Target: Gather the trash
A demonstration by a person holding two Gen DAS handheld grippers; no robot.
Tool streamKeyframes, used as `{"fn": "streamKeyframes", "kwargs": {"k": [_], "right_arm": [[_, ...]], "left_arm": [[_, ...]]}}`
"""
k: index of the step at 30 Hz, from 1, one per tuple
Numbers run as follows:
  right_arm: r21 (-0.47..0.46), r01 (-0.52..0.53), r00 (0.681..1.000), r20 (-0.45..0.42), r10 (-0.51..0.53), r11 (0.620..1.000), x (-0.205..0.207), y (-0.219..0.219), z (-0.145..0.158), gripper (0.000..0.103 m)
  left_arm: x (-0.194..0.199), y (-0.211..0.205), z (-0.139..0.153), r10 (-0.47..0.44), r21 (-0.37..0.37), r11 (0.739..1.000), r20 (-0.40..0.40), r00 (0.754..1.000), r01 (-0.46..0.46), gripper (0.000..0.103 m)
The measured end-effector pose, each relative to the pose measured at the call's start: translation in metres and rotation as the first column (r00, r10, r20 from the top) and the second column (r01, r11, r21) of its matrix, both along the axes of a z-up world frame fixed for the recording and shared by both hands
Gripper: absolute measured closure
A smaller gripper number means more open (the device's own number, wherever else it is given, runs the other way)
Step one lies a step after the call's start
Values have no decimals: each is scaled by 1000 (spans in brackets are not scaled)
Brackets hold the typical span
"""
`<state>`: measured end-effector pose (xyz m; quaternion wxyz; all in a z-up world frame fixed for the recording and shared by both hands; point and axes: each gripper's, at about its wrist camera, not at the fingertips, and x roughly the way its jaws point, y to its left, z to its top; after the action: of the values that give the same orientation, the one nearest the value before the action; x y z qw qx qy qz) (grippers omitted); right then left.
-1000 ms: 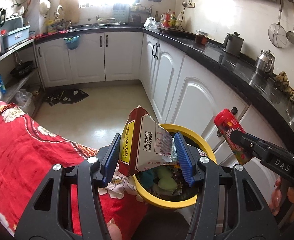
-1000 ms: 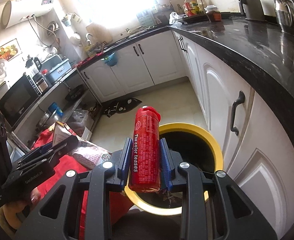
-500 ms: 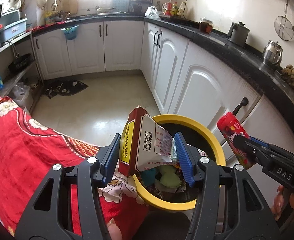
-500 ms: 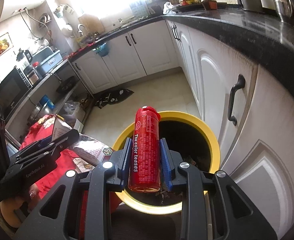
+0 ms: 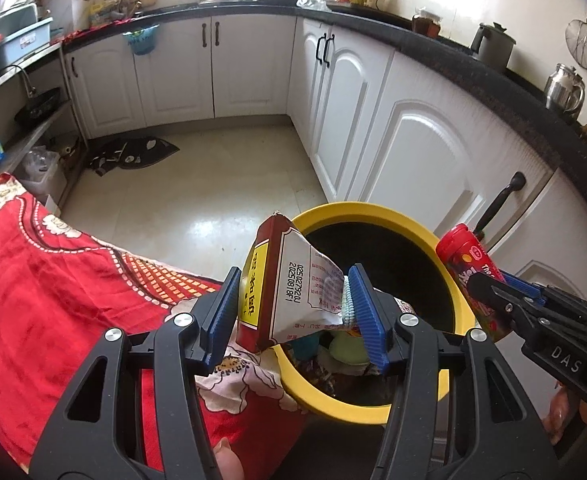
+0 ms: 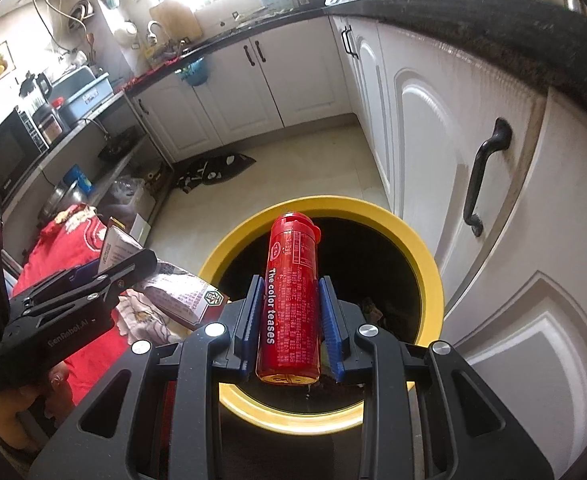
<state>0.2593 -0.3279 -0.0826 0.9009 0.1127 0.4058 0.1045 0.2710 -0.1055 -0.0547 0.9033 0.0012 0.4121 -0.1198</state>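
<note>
Gripping a crumpled red-and-white snack packet (image 5: pixel 289 284), the left gripper (image 5: pixel 293 312) has its blue fingers (image 5: pixel 363 312) clenched on it above the near rim of the yellow-rimmed bin (image 5: pixel 373 210); the right gripper (image 6: pixel 291 320) clamps a red tube (image 6: pixel 291 300) over the bin's dark mouth; beside the bin, a desk under a red floral cloth (image 5: pixel 53 280); white cabinets (image 5: pixel 425 152) behind.

A bin (image 6: pixel 429 268) stands on the floor beside the cabinets (image 6: pixel 433 128); a cloth-covered surface (image 5: pixel 53 280) lies left of it.
</note>
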Motion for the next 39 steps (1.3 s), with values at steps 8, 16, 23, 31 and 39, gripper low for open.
{"fn": "streamKeyframes", "kwargs": {"k": [8,16,23,31,39], "right_arm": [[-8,-3,999,-42,2,1000,13,2,-13,76],[-4,8,999,-44,-8,1000,14,0,-14,75],[-2,31,999,-37,-31,1000,11,-4,-12,68],[7,45,999,-20,-45,999,7,-9,-5,60],[9,47,999,17,-47,999,-5,-9,11,46]], "left_arm": [[9,-3,-15,-2,18,1000,-38,999,3,56],[13,-11,-20,-14,19,1000,-59,998,15,56],[15,-10,-20,-13,18,1000,-66,998,14,50],[10,-8,-15,-3,28,1000,-61,998,5,28],[-1,5,-2,23,37,999,-46,999,-21,11]]}}
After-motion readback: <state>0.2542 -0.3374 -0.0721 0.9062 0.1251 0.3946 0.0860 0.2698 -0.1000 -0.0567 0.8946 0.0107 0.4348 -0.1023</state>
